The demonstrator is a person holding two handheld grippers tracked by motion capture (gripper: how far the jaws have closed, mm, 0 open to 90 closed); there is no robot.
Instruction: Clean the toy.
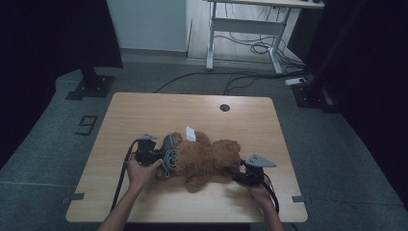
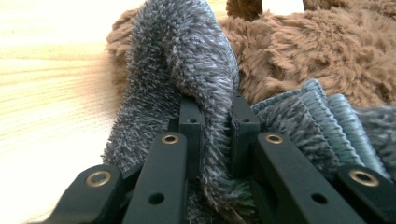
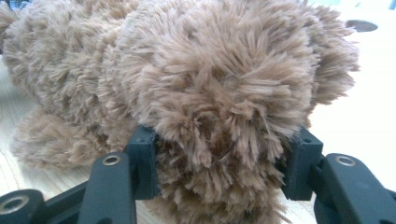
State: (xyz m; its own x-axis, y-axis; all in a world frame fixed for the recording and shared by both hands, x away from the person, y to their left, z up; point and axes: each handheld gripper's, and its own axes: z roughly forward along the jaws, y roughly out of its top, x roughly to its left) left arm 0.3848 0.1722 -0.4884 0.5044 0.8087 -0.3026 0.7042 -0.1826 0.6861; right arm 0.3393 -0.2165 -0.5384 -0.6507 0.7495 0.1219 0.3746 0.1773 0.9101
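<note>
Our left hand-held gripper (image 2: 214, 135) is clenched on a fold of the grey garment (image 2: 187, 60), its 2 jaws pinching the fuzzy fabric between them. In the high view the left hand-held gripper (image 1: 153, 155) sits at the bear's left end, where the garment (image 1: 169, 156) wraps the brown fur. Our right hand-held gripper (image 3: 219, 163) grasps a thick tuft of the bear (image 3: 210, 84), 1 jaw pressed into each side of it. The bear (image 1: 207, 159) lies on its side on the desk (image 1: 144, 115), near the front edge, between our 2 hands. A white tag (image 1: 191, 134) sticks up from its back.
</note>
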